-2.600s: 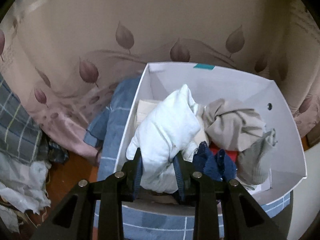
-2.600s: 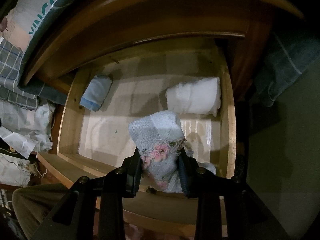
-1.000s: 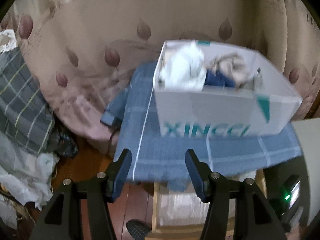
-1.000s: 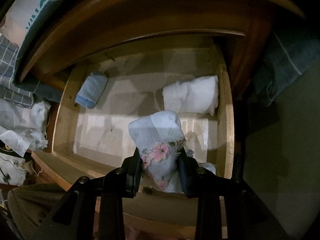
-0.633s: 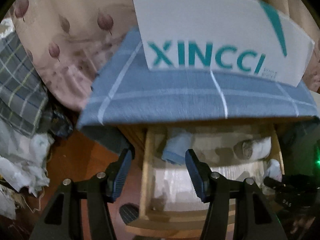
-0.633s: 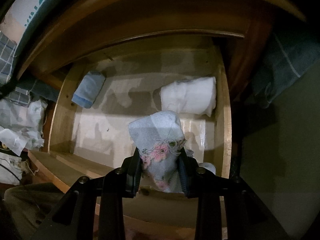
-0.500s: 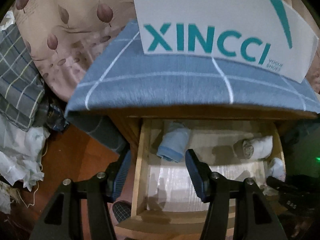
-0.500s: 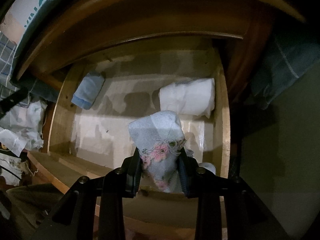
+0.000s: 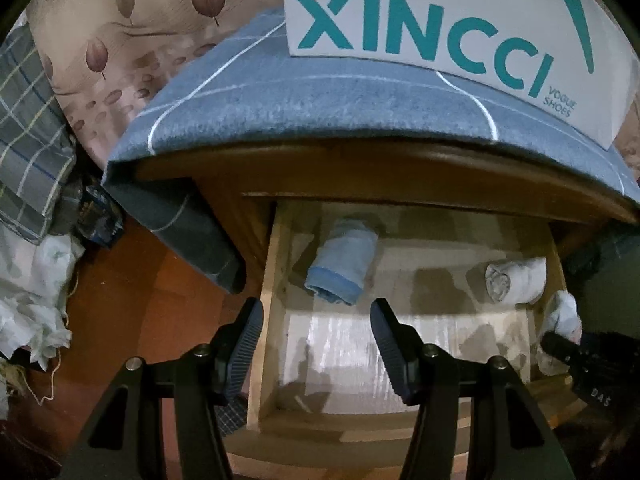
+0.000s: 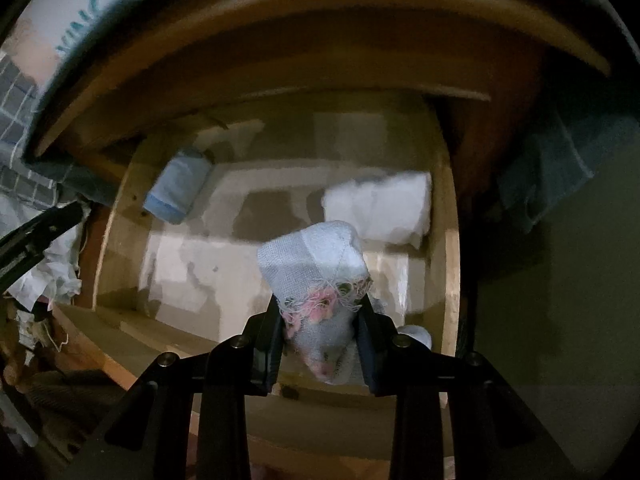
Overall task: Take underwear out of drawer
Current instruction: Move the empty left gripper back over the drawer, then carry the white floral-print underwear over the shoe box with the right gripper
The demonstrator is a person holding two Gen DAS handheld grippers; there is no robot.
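The open wooden drawer (image 9: pixel 276 280) holds a blue roll (image 9: pixel 340 266) near its back left corner and a white roll (image 9: pixel 516 282) at back right. Above its front right, the right gripper (image 10: pixel 320 334) pinches pale frayed underwear (image 10: pixel 316 264). The left gripper (image 9: pixel 316 338) gapes wide, empty, over the drawer's front left.

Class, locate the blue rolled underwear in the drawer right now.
The blue rolled underwear lies at the drawer's back-left corner, just ahead of the open left gripper.
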